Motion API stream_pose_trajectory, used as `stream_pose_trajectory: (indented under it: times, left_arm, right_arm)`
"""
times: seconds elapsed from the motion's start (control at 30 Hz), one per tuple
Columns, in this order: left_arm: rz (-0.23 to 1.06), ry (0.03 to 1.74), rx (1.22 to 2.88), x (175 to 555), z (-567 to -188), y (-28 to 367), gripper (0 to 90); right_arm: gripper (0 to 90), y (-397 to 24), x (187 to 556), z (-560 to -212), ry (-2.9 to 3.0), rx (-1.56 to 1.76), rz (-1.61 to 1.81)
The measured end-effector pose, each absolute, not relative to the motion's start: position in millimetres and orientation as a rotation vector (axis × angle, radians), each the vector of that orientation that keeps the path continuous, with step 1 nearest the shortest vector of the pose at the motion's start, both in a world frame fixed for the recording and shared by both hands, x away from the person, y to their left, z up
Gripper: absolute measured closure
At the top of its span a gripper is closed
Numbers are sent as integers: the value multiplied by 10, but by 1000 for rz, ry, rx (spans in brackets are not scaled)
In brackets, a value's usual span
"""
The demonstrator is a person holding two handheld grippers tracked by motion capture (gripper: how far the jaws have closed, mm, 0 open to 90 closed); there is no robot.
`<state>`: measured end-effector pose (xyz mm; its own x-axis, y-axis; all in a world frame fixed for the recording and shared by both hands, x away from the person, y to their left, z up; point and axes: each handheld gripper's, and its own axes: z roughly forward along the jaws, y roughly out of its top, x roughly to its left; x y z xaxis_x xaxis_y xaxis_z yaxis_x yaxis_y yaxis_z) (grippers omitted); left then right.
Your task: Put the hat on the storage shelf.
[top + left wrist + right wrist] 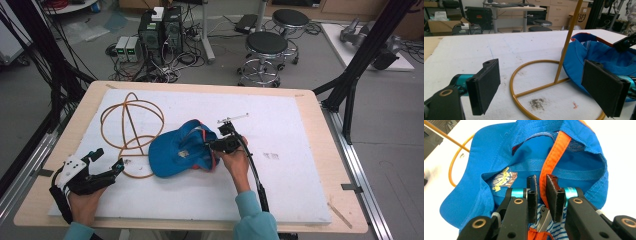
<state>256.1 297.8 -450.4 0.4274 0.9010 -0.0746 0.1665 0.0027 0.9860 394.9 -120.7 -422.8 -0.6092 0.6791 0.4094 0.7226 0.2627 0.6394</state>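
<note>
A blue cap [172, 152] lies upside down at the middle of the white board, its opening facing up. My right gripper [212, 145] reaches into it from the right. In the right gripper view, the right gripper [542, 195] has its jaws nearly together on the cap's orange strap [556, 147], above a printed label [502, 180]. A gold wire stand [132, 117] is just left of the cap. My left gripper [109, 159] is low at the left front, open, pointing at the stand's base ring [536, 65] and the cap [599, 55]. The left gripper [544, 87] holds nothing.
The white foam board [280, 120] covers a wooden table [85, 100]. Beyond the far edge are two stools [266, 45] and computer boxes [160, 30] on the floor. Black frame posts [367, 47] rise at right and left. A dark smudge [536, 102] marks the board.
</note>
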Motion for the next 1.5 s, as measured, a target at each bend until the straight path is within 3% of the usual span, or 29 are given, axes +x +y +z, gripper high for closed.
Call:
stream_pose_trajectory:
  times: [0.27,0.4,0.93,1.5]
  left_arm:
    - [769,996,1478,2563,-4503,2980,161]
    - [767,1000,1475,2563,-4504,2979,161]
    - [766,998,1477,2562,-4502,2985,161]
    - [765,1002,1473,2562,-4504,2978,161]
  right_arm:
    - [810,-1261,3936,-4184,-2424,-1364,-1323]
    - [879,-1302,3911,-4134,-2409,-1377,-1315]
    - [887,-1470,3816,-3911,-2406,-1406,-1406]
    - [889,-1660,3694,-3383,-2459,-1349,-1534]
